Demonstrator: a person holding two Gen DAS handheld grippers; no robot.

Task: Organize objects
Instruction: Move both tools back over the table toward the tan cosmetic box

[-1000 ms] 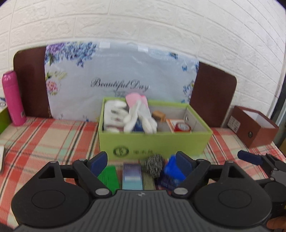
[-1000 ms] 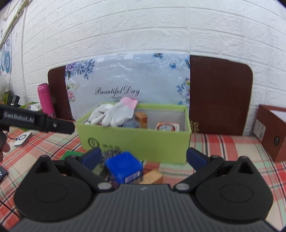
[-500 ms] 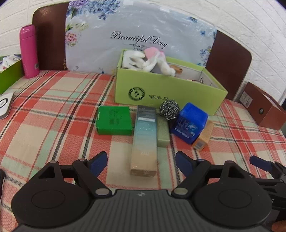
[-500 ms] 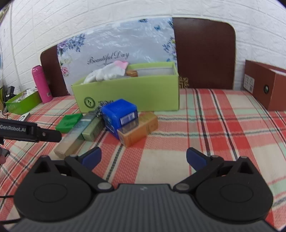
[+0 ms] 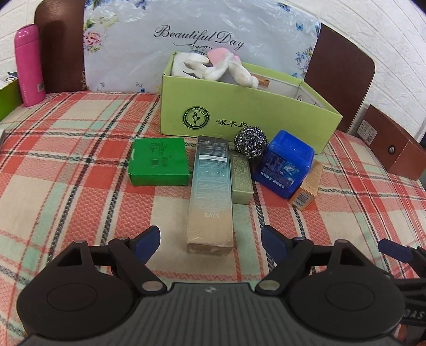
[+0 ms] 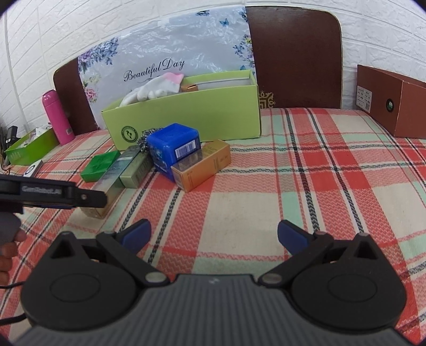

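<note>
Blue-tipped fingers on our left gripper and right gripper are hanging spread and empty. We have dipped from the white brick wall toward the plaid-covered bench, so picking is starting. Still waiting unsorted before the green box are the long teal carton, green packet, steel scourer, blue cube and orange carton.
</note>
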